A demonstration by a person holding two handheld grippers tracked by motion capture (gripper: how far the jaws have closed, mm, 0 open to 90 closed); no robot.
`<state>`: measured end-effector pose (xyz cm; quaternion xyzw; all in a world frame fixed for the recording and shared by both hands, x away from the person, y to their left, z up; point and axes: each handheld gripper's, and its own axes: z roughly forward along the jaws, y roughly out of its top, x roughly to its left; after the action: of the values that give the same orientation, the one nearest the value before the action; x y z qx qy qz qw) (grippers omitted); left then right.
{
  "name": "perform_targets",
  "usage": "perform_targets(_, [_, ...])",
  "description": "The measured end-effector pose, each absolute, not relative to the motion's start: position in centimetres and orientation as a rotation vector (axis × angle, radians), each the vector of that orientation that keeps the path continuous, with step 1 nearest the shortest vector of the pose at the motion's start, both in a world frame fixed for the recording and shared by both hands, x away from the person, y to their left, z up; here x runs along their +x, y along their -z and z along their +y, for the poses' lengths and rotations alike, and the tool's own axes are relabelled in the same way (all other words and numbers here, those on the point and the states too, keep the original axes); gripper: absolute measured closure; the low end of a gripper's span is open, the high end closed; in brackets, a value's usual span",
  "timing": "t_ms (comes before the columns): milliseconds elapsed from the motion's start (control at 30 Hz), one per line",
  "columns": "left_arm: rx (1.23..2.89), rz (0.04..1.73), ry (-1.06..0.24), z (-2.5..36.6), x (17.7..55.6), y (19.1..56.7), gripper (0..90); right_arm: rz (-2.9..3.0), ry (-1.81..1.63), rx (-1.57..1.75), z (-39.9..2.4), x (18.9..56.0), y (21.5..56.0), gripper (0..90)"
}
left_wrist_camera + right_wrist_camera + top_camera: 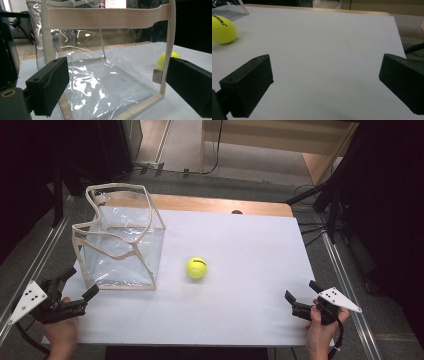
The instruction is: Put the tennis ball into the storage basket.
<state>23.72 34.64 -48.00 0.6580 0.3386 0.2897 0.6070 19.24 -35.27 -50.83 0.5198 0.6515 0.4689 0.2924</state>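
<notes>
- The white worktop (240,270) is evenly and brightly lit from above, while the room around it falls off to near black at the left and right edges of the high view.
- The high view is soft and slightly grainy.
- Glare streaks cover the clear bag (100,80) in the left gripper view.
- The tennis ball (223,30) casts a faint, short shadow.
- In both gripper views the near black jaws are soft-edged.

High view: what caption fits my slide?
Two open claws wait beside a yellow tennis ball and a clear plastic bag on a white table.
</notes>
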Motion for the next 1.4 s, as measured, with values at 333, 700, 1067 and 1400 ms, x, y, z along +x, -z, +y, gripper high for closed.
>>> perform_targets(333, [1.54, 0.773, -0.677, 34.4, 23.7, 48.0, 5.3, 1.861, -1.224, 1.329, -34.6, 19.8, 49.4, 0.0])
perform_targets(700, [1.554, 0.769, -0.682, 34.2, 23.6, 48.0, 5.3, 2.036, -1.146, 1.242, -31.8, 22.6, 47.0, 0.0])
perform_targets(1067, [1.565, 0.759, -0.681, 34.1, 23.7, 48.0, 5.3, 2.118, -1.134, 1.194, -29.7, 24.9, 45.9, 0.0])
perform_targets(1400, [1.567, 0.759, -0.68, 33.9, 23.7, 48.0, 5.3, 2.19, -1.124, 1.129, -27.3, 26.9, 45.3, 0.0])
